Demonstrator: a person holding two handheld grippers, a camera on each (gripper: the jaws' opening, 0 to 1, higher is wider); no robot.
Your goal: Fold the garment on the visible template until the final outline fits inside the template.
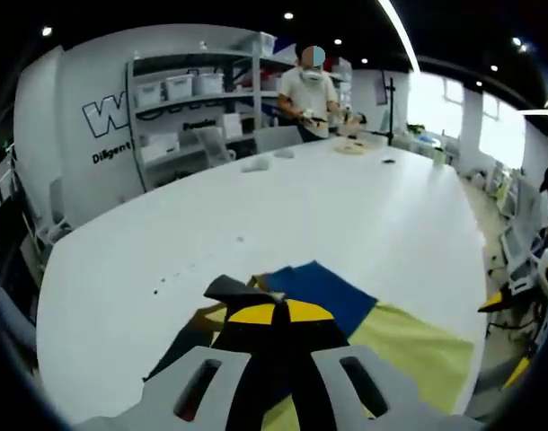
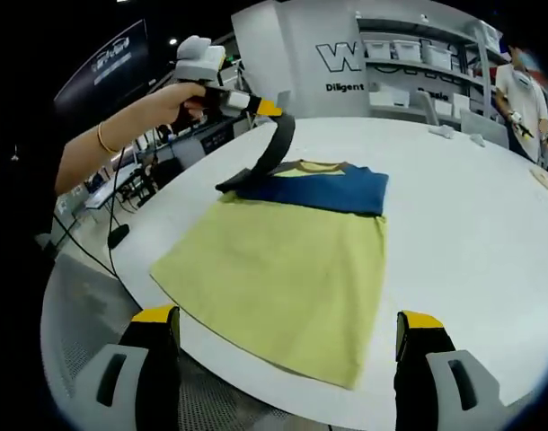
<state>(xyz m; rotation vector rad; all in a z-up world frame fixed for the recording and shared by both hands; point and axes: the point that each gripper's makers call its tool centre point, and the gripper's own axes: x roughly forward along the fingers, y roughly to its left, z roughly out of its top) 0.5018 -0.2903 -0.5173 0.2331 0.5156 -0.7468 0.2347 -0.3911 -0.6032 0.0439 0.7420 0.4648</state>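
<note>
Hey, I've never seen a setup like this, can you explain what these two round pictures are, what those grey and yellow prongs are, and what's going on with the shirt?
There is no robot here. A person holds a handheld gripper in each hand, and each gripper carries a fisheye camera looking out along its own two jaws.

In the right gripper view, the right gripper shows at the bottom, jaws wide apart with nothing between them. Ahead, a shirt with a yellow-green body and a blue upper part lies on a white table. The person's hand holds the left gripper, which lifts the shirt's dark sleeve.

In the left gripper view, the left gripper's jaws are shut on that dark cloth, with the shirt below. Another person stands by shelves across the table.
</note>
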